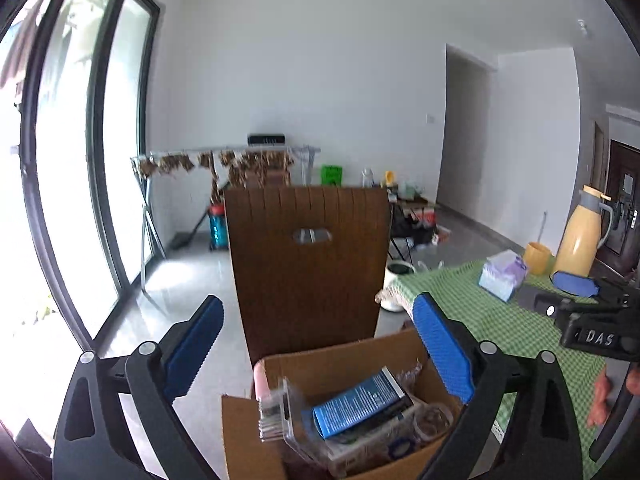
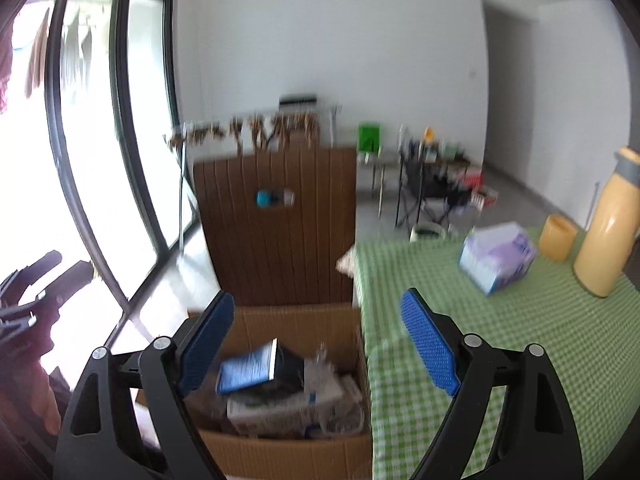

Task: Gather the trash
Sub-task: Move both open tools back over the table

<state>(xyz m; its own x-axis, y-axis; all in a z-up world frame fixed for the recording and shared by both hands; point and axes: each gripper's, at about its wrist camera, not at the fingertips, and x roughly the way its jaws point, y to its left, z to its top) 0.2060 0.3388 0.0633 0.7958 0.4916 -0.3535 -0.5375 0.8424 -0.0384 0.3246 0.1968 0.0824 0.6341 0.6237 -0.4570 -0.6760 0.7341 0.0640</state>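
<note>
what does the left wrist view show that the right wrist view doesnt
Only the left wrist view: the dark entry door, a clear plastic tray in the box, and the right gripper from the side.

Only the right wrist view: laundry hanging outside the window, and part of the left gripper at the left edge.

Both: the cardboard box of trash, blue carton, brown chair, green checked cloth, tissue pack, yellow cup and thermos.
</note>
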